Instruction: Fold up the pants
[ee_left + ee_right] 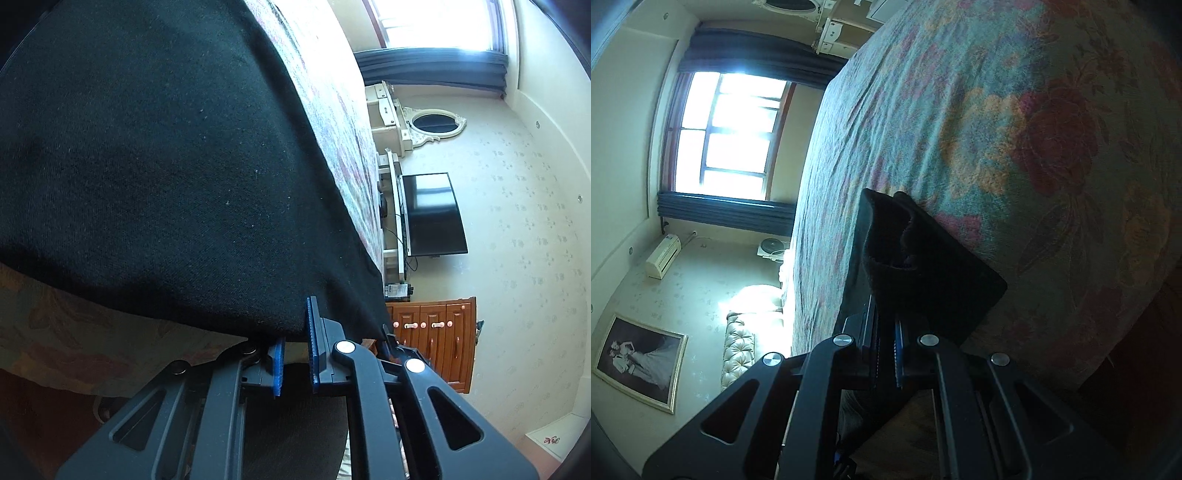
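Note:
The black pants (pixel 166 166) lie spread over the floral bedspread (pixel 332 110) and fill most of the left wrist view. My left gripper (pixel 295 332) sits at their near edge. One blue pad (pixel 313 332) is in front of the hem and the other is partly behind it, so the gripper is shut on the cloth. In the right wrist view, a folded black corner of the pants (pixel 923 266) rises from between the fingers of my right gripper (pixel 885 332). That gripper is shut on the corner just above the bedspread (pixel 997 110).
The bed's edge runs close under both grippers. Beyond the bed stand a television (pixel 432 214), a wooden cabinet (pixel 436 332) and a white dressing table with an oval mirror (pixel 436 123). A bright window (pixel 731 136) and a tufted bench (pixel 738 350) lie past the bed's far side.

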